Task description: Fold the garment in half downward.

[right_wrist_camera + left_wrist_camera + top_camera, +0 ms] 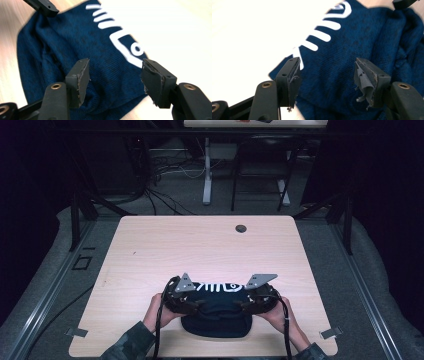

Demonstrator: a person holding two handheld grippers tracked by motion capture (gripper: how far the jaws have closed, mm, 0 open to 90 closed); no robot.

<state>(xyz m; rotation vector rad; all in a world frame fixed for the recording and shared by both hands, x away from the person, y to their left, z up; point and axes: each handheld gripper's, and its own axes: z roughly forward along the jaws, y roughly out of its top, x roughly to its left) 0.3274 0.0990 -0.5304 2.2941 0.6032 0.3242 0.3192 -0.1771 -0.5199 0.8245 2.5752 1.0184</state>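
Both grippers are over a dark blue knitted garment [216, 312] that lies at the near edge of the wooden table [150, 250], in front of the person. In the left gripper view, the left gripper [327, 77] has its jaws parted, with a clear gap between them, and the cloth is seen through this gap; the worn pads [293, 82] do not press on it, so it holds nothing. In the right gripper view, the right gripper [115, 78] looks the same: jaws apart, blue cloth below the gap, nothing clamped. From above, the left gripper [192, 304] is at the left side of the garment and the right gripper [245, 304] at its right side, each one in a hand [159, 312]. The garment is folded into a compact, rounded bundle. Its knit is fine and ribbed, navy in colour, with soft wrinkles and thicker folds on the side away from the print. On the top face is a white print [322, 35]: several short rounded bars in a row, like a fish skeleton, and at one end a shape with a small ring [137, 50]. A small dark round hole [241, 228] is at the far side of the table.
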